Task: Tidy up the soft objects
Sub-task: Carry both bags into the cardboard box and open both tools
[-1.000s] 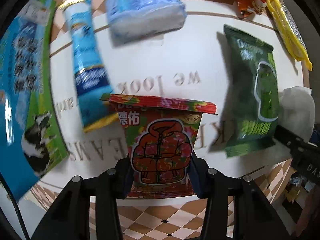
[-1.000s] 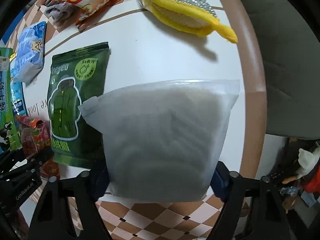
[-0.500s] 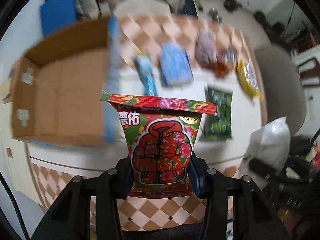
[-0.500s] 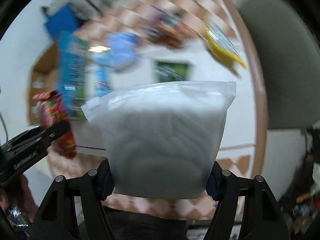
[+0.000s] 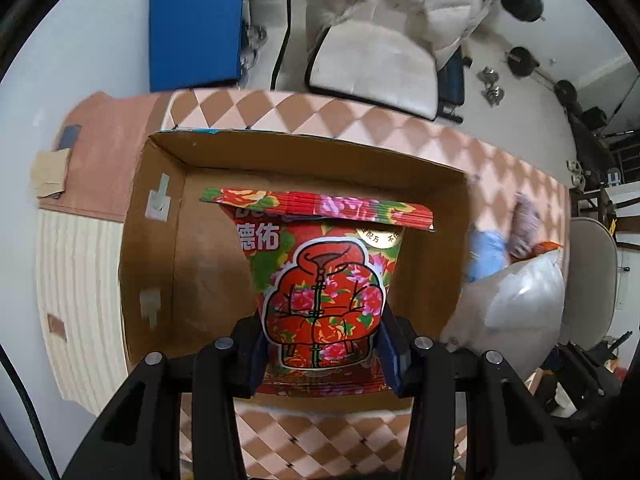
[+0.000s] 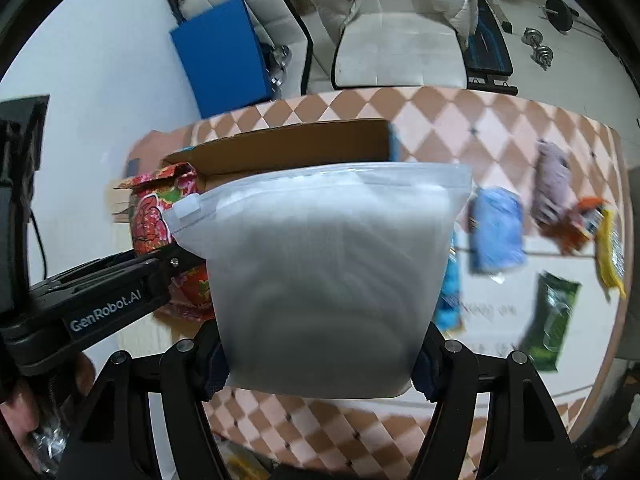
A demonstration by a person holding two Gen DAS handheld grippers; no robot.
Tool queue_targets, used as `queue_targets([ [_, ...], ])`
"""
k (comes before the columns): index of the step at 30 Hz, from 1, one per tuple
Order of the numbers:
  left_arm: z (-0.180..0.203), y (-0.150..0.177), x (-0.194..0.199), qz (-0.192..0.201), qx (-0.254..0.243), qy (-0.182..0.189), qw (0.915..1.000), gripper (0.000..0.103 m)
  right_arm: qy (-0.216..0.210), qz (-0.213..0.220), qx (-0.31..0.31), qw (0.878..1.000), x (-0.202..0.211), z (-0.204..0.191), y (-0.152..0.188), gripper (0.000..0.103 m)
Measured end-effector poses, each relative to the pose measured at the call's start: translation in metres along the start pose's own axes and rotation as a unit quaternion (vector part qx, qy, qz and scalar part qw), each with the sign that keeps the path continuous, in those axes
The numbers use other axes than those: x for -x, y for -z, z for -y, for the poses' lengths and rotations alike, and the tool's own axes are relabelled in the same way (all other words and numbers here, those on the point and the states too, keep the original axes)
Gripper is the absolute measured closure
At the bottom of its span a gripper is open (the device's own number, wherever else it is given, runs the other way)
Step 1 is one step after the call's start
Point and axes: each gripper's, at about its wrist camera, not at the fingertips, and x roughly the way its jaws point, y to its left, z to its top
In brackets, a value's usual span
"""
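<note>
My left gripper is shut on a red flowered packet and holds it above the open cardboard box. The packet also shows in the right wrist view. My right gripper is shut on a frosted white zip pouch, held in the air just right of the box. The pouch also shows at the right of the left wrist view. The box looks empty where I can see into it.
On the table to the right lie a blue pack, a grey-purple bundle, an orange packet, a yellow sponge and a green packet. A white chair and a blue board stand behind the table.
Both grippers have lifted their packs off the table and swung left. The left one now holds the red packet over the open box; the right pouch hangs beside it.
</note>
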Motion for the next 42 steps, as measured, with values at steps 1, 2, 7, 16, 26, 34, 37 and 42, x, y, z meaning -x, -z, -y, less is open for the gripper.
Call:
queue_targets([
  [1,-0.012,-0.010,-0.015,-0.013,0.005,0.008,0.9999,0.060,0.013,-0.008,-0.005,1.000,-0.018,-0.007,-0.008,0.030],
  [2,-0.020,-0.017,-0.020,-0.026,0.006,0.015,0.9995,0.060,0.020,-0.014,-0.007,1.000,-0.026,-0.021,-0.023,0.030],
  [7,-0.034,-0.046,-0.073,-0.080,-0.004,0.028,0.9964,0.060,0.054,-0.048,-0.022,0.997,-0.098,-0.036,-0.071,0.030],
  [16,-0.034,-0.054,-0.112,-0.120,-0.020,0.040,0.9918,0.058,0.101,-0.072,-0.017,0.992,-0.149,-0.037,-0.089,0.026],
  [26,-0.041,-0.041,-0.079,-0.052,-0.021,0.012,0.9984,0.002,0.120,-0.048,0.010,0.992,-0.122,-0.055,-0.071,0.000],
  [34,-0.046,0.000,-0.039,0.006,-0.029,-0.013,0.9995,0.002,0.132,-0.026,0.015,0.991,-0.098,-0.060,-0.043,0.000],
  [37,-0.048,0.016,-0.029,0.023,-0.030,-0.018,0.9991,0.002,0.129,-0.017,0.020,0.991,-0.088,-0.064,-0.026,0.000],
  [42,-0.044,0.037,-0.004,0.047,-0.016,-0.022,0.9985,0.002,0.104,-0.001,0.022,0.994,-0.068,-0.057,-0.002,0.000],
])
